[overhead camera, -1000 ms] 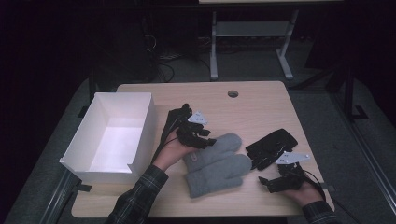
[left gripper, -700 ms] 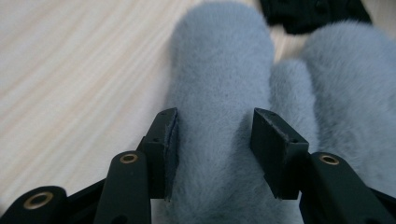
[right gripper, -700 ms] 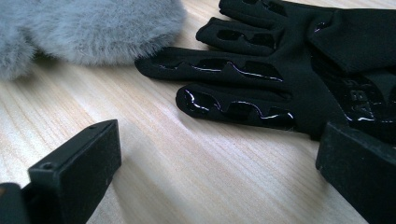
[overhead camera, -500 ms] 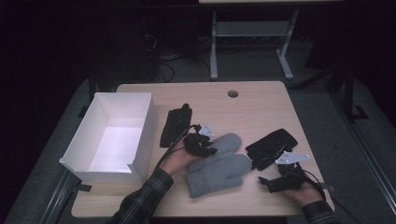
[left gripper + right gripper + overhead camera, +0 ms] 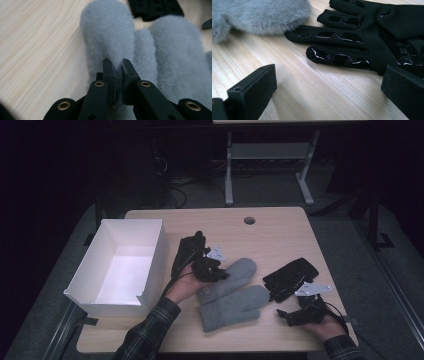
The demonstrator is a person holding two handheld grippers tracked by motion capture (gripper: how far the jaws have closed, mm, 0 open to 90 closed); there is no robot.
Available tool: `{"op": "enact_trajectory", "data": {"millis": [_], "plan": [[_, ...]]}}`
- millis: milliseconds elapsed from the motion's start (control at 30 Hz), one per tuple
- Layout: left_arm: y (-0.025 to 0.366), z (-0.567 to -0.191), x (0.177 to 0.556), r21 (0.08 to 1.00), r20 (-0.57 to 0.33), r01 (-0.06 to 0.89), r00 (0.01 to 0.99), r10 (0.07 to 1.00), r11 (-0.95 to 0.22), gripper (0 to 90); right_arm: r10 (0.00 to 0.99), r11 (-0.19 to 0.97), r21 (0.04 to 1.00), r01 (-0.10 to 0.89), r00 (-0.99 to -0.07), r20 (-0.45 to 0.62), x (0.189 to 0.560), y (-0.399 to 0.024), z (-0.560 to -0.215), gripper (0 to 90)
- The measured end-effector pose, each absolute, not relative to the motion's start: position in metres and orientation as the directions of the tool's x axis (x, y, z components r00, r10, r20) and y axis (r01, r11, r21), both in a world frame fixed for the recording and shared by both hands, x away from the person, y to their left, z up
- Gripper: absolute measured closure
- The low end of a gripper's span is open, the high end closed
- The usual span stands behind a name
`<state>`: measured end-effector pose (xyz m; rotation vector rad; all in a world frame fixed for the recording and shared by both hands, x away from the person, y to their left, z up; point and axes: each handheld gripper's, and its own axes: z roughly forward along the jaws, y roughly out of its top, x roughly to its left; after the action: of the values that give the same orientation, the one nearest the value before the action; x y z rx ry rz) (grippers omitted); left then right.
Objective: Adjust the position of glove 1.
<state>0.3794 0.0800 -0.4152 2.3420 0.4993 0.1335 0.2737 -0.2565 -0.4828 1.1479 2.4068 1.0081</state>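
Fur on the grey mitten (image 5: 107, 37) looked soft and light; we had just been closing the left gripper (image 5: 117, 65) fingers, pinching its cuff end, while the right gripper (image 5: 329, 82) fingers stood apart.

You see the grey mittens (image 5: 110, 37) are soft, fluffy fleece, matt. The black glove (image 5: 367, 37) near your right gripper is smooth cloth with glossy rubber-like stripes on its fingers. The table (image 5: 280, 235) looks like light wood, smooth and matt. The white box (image 5: 150, 247) looks like matt cardboard.
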Motion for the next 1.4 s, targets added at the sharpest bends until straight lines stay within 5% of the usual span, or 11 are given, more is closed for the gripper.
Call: {"op": "enact_trajectory", "data": {"millis": [500,1200,1367,1400], "plan": [[0.098,-0.368,0.352,0.680,-0.121,0.362,0.913,0.389,-0.638,84.6,0.767,0.438,0.700,0.563,-0.641,0.036,0.274,-0.257,-0.483,0.0],[0.054,-0.402,0.317,0.635,-0.149,0.326,0.941,0.303,-0.700,84.1,0.767,0.438,0.700,0.564,-0.641,0.036,0.274,-0.257,-0.483,0.0],[0.054,-0.405,0.318,0.655,-0.148,0.324,0.941,0.305,-0.683,78.4,0.767,0.438,0.700,0.564,-0.641,0.037,0.274,-0.257,-0.483,0.0],[0.057,-0.403,0.318,0.678,-0.151,0.317,0.943,0.295,-0.664,70.0,0.765,0.441,0.697,0.565,-0.643,0.038,0.274,-0.257,-0.482,0.0]]}}
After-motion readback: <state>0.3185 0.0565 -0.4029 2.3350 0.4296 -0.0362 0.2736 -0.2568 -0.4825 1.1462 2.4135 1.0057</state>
